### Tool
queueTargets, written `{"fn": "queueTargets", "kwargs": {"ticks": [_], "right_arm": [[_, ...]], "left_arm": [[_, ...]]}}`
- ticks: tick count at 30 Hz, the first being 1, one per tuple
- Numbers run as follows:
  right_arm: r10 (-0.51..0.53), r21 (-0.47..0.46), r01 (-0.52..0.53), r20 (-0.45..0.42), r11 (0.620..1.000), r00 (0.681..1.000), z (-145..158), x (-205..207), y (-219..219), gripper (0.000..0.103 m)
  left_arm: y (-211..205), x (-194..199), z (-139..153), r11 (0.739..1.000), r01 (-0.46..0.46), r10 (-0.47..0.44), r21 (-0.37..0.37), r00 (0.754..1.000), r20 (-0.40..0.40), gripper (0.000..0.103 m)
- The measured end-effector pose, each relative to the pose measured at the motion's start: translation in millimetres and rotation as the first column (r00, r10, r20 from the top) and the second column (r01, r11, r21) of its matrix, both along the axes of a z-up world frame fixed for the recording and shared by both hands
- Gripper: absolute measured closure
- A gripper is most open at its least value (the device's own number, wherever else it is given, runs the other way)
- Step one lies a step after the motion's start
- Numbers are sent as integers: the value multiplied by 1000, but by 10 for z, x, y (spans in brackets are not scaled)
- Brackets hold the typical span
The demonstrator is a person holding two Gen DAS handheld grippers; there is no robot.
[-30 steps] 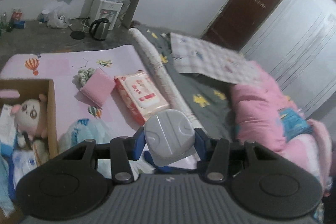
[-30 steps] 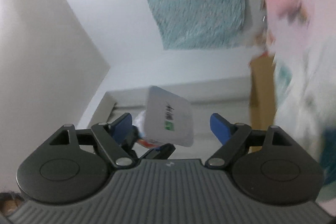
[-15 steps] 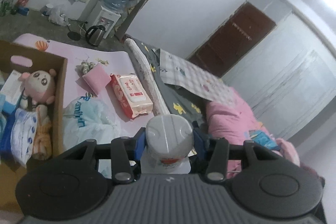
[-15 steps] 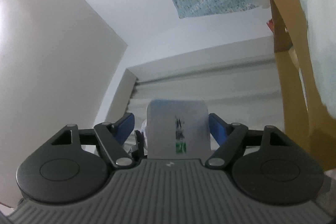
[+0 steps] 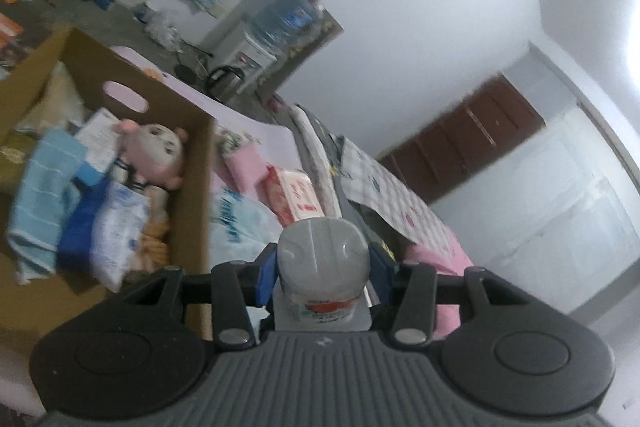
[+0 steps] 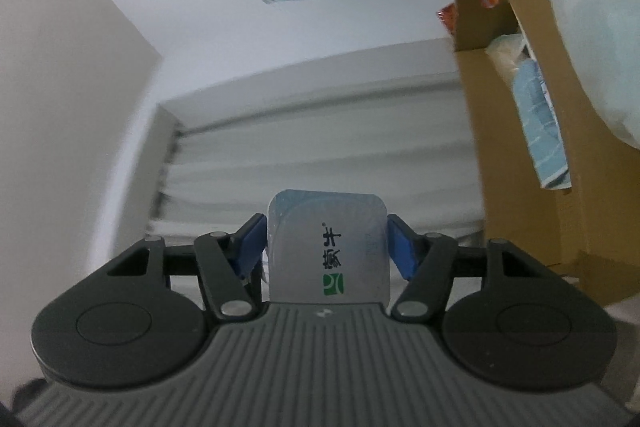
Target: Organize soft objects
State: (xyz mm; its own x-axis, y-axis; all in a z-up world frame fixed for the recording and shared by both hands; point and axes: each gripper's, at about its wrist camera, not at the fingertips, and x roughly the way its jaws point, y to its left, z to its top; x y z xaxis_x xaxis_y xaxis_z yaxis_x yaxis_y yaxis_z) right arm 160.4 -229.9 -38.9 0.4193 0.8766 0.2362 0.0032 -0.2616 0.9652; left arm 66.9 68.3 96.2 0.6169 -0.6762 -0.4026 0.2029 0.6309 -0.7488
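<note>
In the left wrist view my left gripper (image 5: 324,269) is shut on a grey-white soft pack with a red label (image 5: 322,251); both blue pads press its sides. It hangs just right of an open cardboard box (image 5: 192,187), which holds a plush doll (image 5: 158,151), a blue towel (image 5: 44,183) and other packs. In the right wrist view my right gripper (image 6: 327,247) points upward. Its jaws are closing on a pale blue tissue pack with a green logo (image 6: 328,223), and the blue pads touch both of its sides. The cardboard box (image 6: 504,187) rises at the right.
On the pink mat beside the box lie a pink cloth (image 5: 244,163), a red wipes pack (image 5: 296,195) and a pale plastic bag (image 5: 240,223). A bed with a pink blanket (image 5: 448,259) runs along the right. A kettle (image 5: 224,83) and a water dispenser (image 5: 276,27) stand by the far wall.
The left gripper, still holding its pack, has swung toward the box, which now fills the left side. The right jaws have narrowed onto their pack, which went from skewed to straight.
</note>
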Motion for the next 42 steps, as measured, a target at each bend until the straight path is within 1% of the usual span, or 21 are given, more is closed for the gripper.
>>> {"fn": "queueTargets", "kwargs": {"ticks": [4, 8, 12, 14, 16, 18, 20, 22, 25, 26, 28, 29, 32, 34, 36, 37, 40, 42], "right_arm": [[65, -83, -67, -23, 994, 998, 84, 193, 325, 40], [139, -184, -147, -57, 972, 989, 110, 417, 699, 40], [203, -299, -221, -90, 928, 975, 94, 667, 1114, 41], [233, -378, -257, -110, 889, 966, 93, 804, 1348, 41], [258, -442, -289, -129, 849, 957, 66, 888, 1506, 42], [282, -529, -312, -139, 789, 949, 61, 997, 1724, 43], [304, -646, -319, -140, 693, 942, 53, 1091, 1964, 43], [320, -731, -317, -142, 604, 937, 28, 1141, 2114, 43], [348, -863, -276, -127, 423, 929, -5, 1188, 2399, 43], [361, -896, -262, -126, 359, 924, -18, 1192, 2492, 43], [382, -932, -254, -142, 259, 913, -35, 1185, 2627, 43], [387, -943, -252, -153, 220, 910, -38, 1178, 2680, 43], [398, -959, -253, -183, 130, 899, -38, 1170, 2819, 43], [391, -961, -257, -199, 103, 899, -44, 1178, 2863, 42], [386, -958, -272, -218, 90, 896, -61, 1204, 2902, 41], [379, -954, -286, -233, 90, 896, -65, 1216, 2928, 40], [388, -947, -302, -238, 113, 891, -26, 1280, 2986, 40], [388, -948, -297, -233, 112, 892, 9, 1298, 3002, 40]], "left_arm": [[350, -2, -82, 996, -86, 86, -28, 996, -8, 54], [688, -33, -174, 984, -181, 181, 0, 983, -25, 52], [1034, -89, -274, 960, -277, 279, 44, 960, -34, 51], [1200, -143, -307, 936, -342, 344, 83, 939, -19, 51], [1351, -205, -326, 907, -401, 404, 129, 915, -3, 51], [1495, -243, -379, 883, -444, 449, 153, 893, 2, 51], [1633, -278, -437, 858, -482, 490, 178, 871, -6, 51], [1742, -312, -500, 836, -506, 519, 213, 855, -7, 51], [1814, -323, -588, 809, -521, 545, 272, 838, -17, 51], [1852, -337, -614, 807, -521, 548, 279, 836, -22, 51], [1897, -333, -672, 807, -519, 549, 282, 835, -36, 51], [1914, -346, -684, 808, -518, 549, 281, 835, -41, 51], [1982, -392, -721, 803, -524, 557, 284, 829, -44, 51], [2006, -422, -755, 799, -529, 563, 286, 826, -45, 51], [2012, -445, -772, 799, -530, 564, 284, 825, -48, 51], [2015, -456, -783, 801, -528, 563, 283, 825, -52, 51], [2040, -463, -814, 802, -524, 561, 287, 826, -59, 51], [2052, -475, -828, 801, -526, 564, 287, 824, -63, 51]]}}
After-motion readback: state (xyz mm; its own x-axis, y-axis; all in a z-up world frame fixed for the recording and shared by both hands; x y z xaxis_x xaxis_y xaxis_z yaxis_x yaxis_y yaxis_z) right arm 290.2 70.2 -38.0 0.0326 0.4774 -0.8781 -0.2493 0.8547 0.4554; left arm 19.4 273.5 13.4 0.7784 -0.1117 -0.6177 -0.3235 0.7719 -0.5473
